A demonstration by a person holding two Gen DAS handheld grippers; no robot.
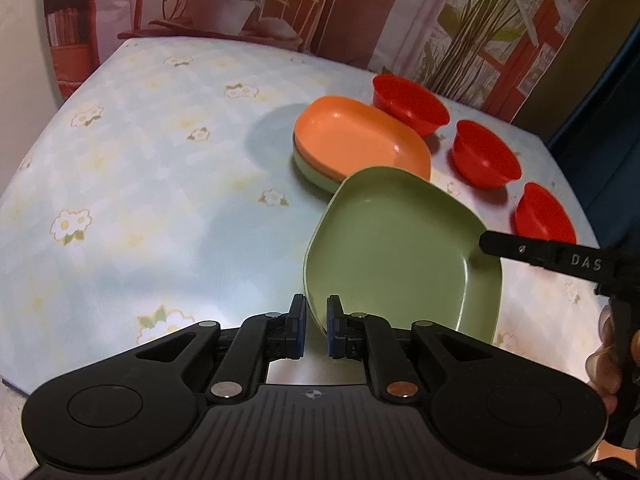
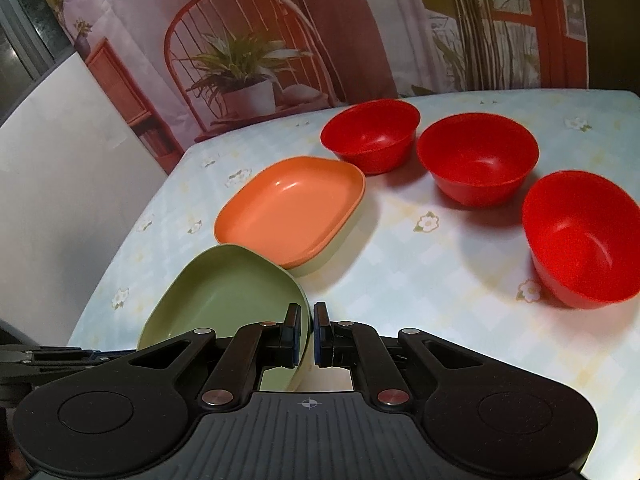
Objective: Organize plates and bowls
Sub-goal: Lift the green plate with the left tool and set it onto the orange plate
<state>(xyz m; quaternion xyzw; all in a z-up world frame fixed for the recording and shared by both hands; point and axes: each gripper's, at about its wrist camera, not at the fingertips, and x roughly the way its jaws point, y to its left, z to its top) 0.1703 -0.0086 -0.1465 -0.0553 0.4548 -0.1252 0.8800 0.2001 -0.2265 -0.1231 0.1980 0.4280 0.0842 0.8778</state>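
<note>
- A green plate, empty, hangs tilted above the table, its near rim pinched between the narrow jaws of the left gripper.
- The right gripper clamps the plate's opposite edge, jaws drawn close on the rim.
- Just ahead of both claws, an empty orange plate sits nested atop a pale green plate.
- Farther ahead and right of the right claw, three red bowls stand apart in a row, each empty.
- All rest on a floral tablecloth; a printed backdrop of chair and potted plant hangs behind.
</note>
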